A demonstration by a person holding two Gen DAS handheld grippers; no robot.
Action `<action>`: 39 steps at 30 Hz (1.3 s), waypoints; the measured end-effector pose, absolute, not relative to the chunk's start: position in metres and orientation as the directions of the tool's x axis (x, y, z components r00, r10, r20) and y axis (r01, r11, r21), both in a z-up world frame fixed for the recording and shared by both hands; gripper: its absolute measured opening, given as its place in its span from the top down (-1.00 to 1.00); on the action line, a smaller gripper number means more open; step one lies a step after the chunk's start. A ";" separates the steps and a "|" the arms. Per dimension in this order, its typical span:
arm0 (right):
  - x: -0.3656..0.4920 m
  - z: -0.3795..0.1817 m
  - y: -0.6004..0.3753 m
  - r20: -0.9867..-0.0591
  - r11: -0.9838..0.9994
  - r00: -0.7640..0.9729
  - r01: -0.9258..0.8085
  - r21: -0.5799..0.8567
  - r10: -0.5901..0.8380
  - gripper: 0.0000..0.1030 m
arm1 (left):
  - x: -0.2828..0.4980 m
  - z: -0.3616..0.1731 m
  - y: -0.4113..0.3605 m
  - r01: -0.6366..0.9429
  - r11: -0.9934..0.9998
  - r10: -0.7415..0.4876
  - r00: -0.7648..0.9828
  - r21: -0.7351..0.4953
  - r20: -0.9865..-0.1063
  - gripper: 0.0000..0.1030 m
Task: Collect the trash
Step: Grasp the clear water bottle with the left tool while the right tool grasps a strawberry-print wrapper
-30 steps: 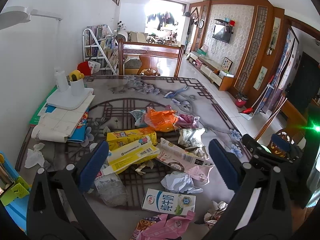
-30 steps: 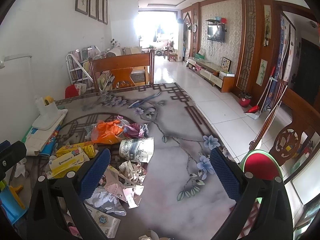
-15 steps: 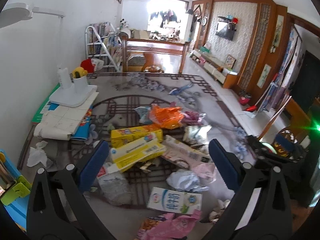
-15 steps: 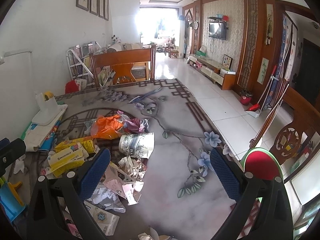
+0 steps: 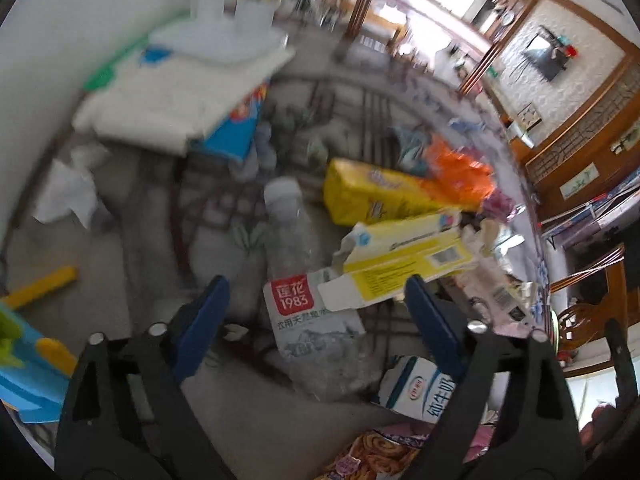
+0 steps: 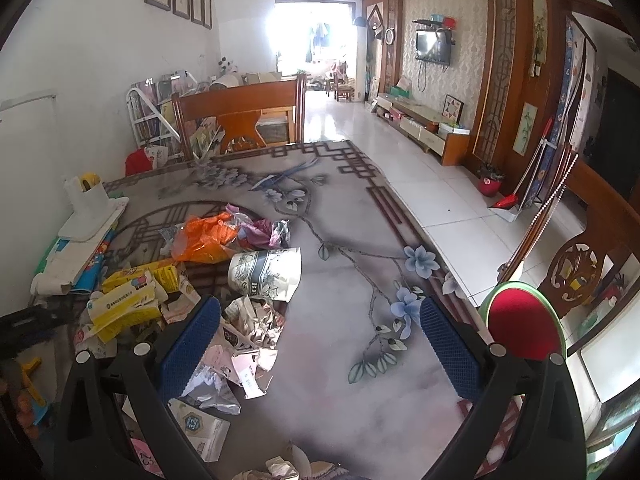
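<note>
Trash lies heaped on the patterned table (image 6: pixel 360 240). In the left wrist view a crushed clear bottle (image 5: pixel 304 300) with a red label lies between the jaws of my left gripper (image 5: pixel 316 284), which hovers low over it. The jaws are closing; the pads stand apart from the bottle. A yellow-and-white carton (image 5: pixel 404 264) overlaps the bottle's right side, with a yellow packet (image 5: pixel 368 192) and orange bag (image 5: pixel 456 168) behind it and a milk carton (image 5: pixel 420 392) by the right finger. My right gripper (image 6: pixel 320 308) stands open above crumpled paper (image 6: pixel 252 320), short of a crushed paper cup (image 6: pixel 266 274).
A white lamp base (image 5: pixel 224 36) rests on papers and books at the table's far left. A white tissue (image 5: pixel 68 192) and blue-and-yellow toys (image 5: pixel 24 360) lie near the left edge. A red-lined bin (image 6: pixel 524 320) stands off the table's right side. A wooden chair (image 6: pixel 240 116) is at the far end.
My left gripper has dropped and rolled toward the table's left part, so the crushed bottle now lies between its jaws, which have narrowed. The right gripper's view has barely changed.
</note>
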State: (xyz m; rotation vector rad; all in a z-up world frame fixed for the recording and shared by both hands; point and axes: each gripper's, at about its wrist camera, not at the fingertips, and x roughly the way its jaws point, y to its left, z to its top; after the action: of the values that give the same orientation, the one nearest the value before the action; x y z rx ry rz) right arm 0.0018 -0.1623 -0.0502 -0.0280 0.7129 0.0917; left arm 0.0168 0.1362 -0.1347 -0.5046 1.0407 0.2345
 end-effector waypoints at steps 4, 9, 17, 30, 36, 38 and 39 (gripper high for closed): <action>0.004 -0.053 -0.155 -0.676 0.991 0.730 -0.134 0.009 0.105 -0.86 | 0.028 -0.161 0.132 -0.414 0.863 -0.113 0.399 -0.289 -0.910 -0.54; 0.015 -0.062 -0.135 -0.740 0.969 0.649 -0.248 0.017 0.179 -0.86 | 0.021 -0.168 0.134 -0.434 0.835 -0.149 0.414 -0.338 -0.898 -0.01; 0.058 -0.097 -0.090 -0.858 0.892 0.426 -0.445 0.079 0.288 -0.36 | -0.001 -0.143 0.129 -0.387 0.865 -0.117 0.466 -0.321 -0.877 0.60; 0.111 -0.153 -0.028 -0.960 0.812 0.189 -0.580 0.060 0.206 0.03 | -0.002 -0.142 0.127 -0.376 0.864 -0.131 0.472 -0.334 -0.872 0.22; 0.107 -0.148 -0.031 -0.955 0.823 0.207 -0.565 0.060 0.212 0.58 | 0.003 -0.159 0.120 -0.381 0.860 -0.159 0.431 -0.339 -0.888 -0.21; 0.105 -0.141 -0.039 -0.948 0.835 0.224 -0.546 0.072 0.228 0.60 | 0.002 -0.163 0.122 -0.394 0.846 -0.177 0.426 -0.358 -0.887 -0.12; 0.104 -0.138 -0.040 -0.944 0.838 0.230 -0.540 0.077 0.234 0.61 | 0.001 -0.162 0.123 -0.401 0.843 -0.173 0.430 -0.359 -0.886 -0.11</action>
State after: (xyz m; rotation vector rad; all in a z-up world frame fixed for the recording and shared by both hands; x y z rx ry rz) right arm 0.1045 -0.0397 -0.1385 -0.2912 1.2297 0.5426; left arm 0.0007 0.1229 -0.1618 -0.5821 1.1349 0.1525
